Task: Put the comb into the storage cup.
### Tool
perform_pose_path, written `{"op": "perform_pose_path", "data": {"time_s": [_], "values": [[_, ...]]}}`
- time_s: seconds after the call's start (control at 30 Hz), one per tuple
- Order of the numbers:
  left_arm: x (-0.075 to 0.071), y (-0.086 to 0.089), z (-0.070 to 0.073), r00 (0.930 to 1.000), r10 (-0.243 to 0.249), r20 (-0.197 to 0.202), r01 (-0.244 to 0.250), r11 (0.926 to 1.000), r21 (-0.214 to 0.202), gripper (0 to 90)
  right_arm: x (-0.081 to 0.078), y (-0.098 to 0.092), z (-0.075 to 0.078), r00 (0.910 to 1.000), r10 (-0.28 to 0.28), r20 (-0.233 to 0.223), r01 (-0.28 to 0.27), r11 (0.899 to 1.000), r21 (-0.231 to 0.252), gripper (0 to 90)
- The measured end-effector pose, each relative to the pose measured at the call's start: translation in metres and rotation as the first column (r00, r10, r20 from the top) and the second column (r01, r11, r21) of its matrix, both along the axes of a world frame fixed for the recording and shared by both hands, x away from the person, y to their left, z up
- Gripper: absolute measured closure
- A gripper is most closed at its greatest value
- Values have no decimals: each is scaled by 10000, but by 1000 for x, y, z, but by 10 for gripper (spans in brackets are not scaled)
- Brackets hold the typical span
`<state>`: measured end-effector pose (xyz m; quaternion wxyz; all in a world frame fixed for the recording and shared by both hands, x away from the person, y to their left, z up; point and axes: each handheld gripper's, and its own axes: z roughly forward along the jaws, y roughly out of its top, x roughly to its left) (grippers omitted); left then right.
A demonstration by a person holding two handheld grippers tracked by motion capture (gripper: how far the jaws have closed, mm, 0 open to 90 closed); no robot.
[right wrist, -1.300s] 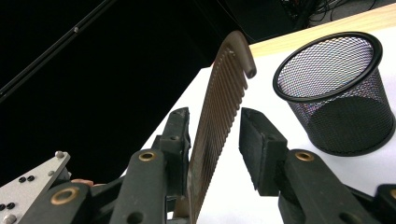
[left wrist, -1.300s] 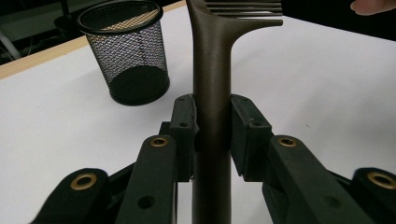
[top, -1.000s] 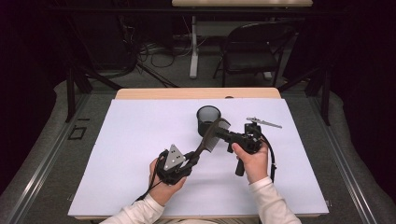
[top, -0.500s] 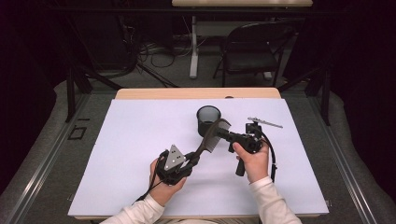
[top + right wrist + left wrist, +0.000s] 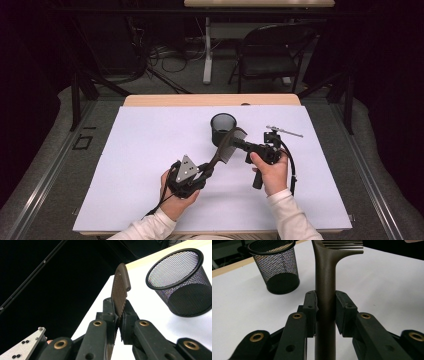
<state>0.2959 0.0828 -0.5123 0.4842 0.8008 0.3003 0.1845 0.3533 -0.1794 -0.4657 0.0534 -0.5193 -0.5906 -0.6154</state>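
Note:
A dark comb (image 5: 226, 146) is held above the white table between both grippers. My left gripper (image 5: 207, 169) is shut on its handle (image 5: 325, 277), with the pads (image 5: 310, 305) pressing on both sides. My right gripper (image 5: 239, 143) has just been closing its jaws, and they are now shut on the comb's toothed end (image 5: 120, 290); the teeth sit between the pads (image 5: 128, 315). A black mesh cup (image 5: 223, 127) stands upright just beyond the comb, and is also seen in the left gripper view (image 5: 275, 267) and the right gripper view (image 5: 180, 282).
A thin metal tool (image 5: 284, 131) lies on the white table cover (image 5: 145, 145) to the right of the cup. A wooden table edge (image 5: 210, 100) runs along the far side. A black folding chair (image 5: 270, 55) stands behind the table.
Both hands and the comb keep their places; any narrowing of the right jaws is too small to make out in the high view.

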Motion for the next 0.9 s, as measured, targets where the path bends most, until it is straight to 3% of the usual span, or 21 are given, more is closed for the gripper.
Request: {"op": "perform_pose_path", "data": {"time_s": [0.27,0.9], "values": [[0,0,-1,10000,-8,-9,8,10000,47,726,1,-1,-2,9998,21,-173,-15,9995,331,872],[0,-1,-3,10000,15,-33,-15,10000,19,723,2,-3,-3,9989,182,-439,-163,9990,426,874]]}}
